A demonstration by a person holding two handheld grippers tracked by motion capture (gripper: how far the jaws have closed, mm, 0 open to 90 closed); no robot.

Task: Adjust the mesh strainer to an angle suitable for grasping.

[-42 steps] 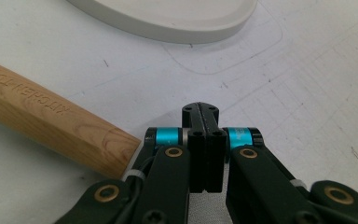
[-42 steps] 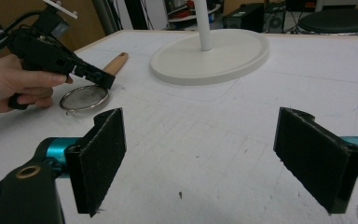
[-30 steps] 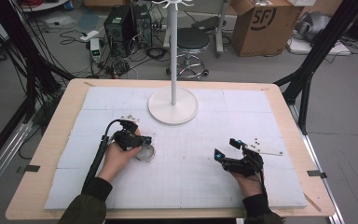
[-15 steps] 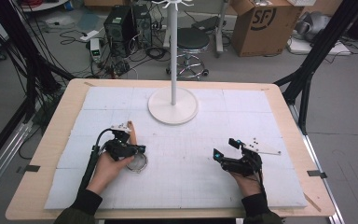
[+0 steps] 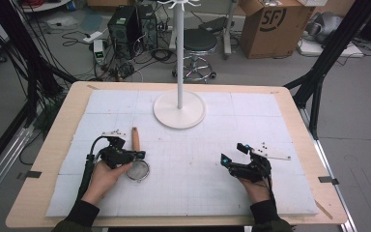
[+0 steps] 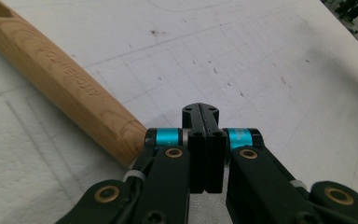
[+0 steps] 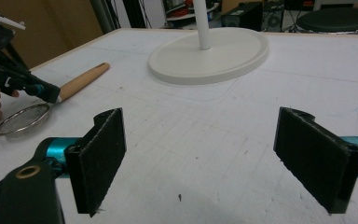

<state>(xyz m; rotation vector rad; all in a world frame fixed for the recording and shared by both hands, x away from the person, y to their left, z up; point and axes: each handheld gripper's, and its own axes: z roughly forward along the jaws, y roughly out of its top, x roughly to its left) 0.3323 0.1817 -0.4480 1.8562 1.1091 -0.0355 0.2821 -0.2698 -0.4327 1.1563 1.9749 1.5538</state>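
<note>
Looking down in the high view: left gripper (image 5: 136,155) has slid leftward since a second ago, its tips at the neck of the strainer (image 5: 137,164), whose handle has swung up to point away across the mat (image 5: 207,183). Right gripper (image 5: 228,159) unmoved. Left gripper view: jaws pressed together, nothing seen between them, wooden handle (image 6: 60,79) just beside. Right gripper view: jaws spread wide, empty; stand base (image 7: 209,53) beyond. Strainer likely turned for a handle grab.

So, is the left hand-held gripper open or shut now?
Shut. In the left gripper view, the left hand-held gripper has its black jaws pressed together with no gap, beside the strainer's wooden handle.
</note>
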